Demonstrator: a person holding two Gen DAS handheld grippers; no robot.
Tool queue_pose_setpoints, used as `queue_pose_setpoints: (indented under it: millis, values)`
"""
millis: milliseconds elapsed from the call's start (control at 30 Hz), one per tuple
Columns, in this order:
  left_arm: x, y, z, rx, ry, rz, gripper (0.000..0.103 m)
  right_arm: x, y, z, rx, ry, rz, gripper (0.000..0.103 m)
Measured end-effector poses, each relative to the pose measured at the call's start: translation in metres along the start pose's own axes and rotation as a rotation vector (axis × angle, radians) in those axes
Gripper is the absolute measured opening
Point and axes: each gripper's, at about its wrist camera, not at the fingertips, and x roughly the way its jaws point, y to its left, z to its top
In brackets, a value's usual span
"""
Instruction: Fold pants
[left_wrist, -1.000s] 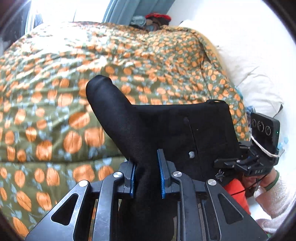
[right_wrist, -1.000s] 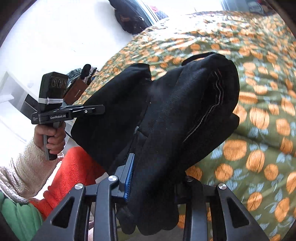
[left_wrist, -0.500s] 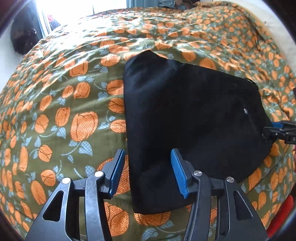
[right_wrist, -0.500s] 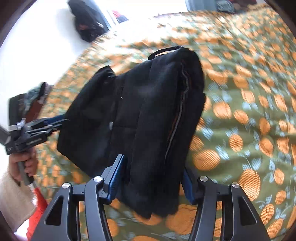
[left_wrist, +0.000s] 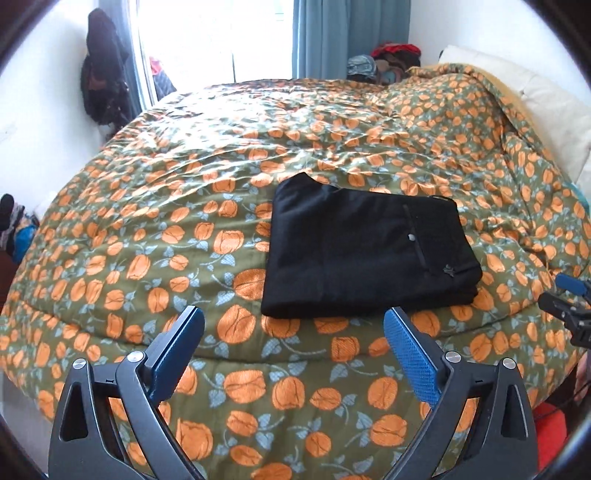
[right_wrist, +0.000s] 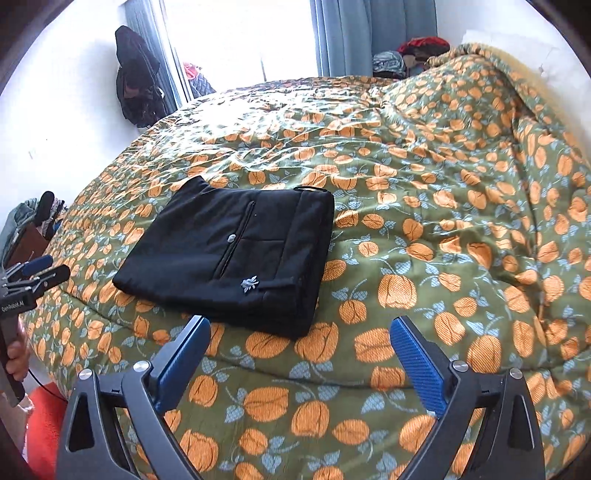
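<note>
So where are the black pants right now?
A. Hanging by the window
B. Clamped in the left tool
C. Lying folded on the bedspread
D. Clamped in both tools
C: the pants lie as a flat folded block on the bedspread, while the left tool and right tool hang short of them, jaws opening with nothing between.
</note>
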Motion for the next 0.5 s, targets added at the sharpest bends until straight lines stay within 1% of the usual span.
queue_pose_setpoints:
  millis: [100,167,233,300,333,500]
  values:
    - [-0.027,0.001,-0.011,-0.034,-0.035,0.068,0.098,-0.029,0.016,-0.018,0.008,-0.007,-0.014,0.103]
    - [-0.047,0.004,-0.019,-0.071,-0.074,0.137,0.098,-0.046,0.028,-0.026,0.010,-0.008,-0.028,0.103]
    - [-0.065,0.006,-0.027,-0.088,-0.100,0.176,0.098,-0.060,0.040,-0.035,-0.002,0.004,-0.032,0.103]
    - [-0.080,0.007,-0.034,-0.093,-0.107,0.181,0.098,-0.074,0.052,-0.043,-0.020,0.008,-0.026,0.103]
    - [-0.087,0.007,-0.037,-0.093,-0.102,0.172,0.098,-0.080,0.057,-0.047,-0.030,0.007,-0.018,0.103]
    - [-0.112,0.005,-0.050,-0.103,-0.025,0.124,0.098,-0.106,0.078,-0.060,-0.062,0.004,0.001,0.103]
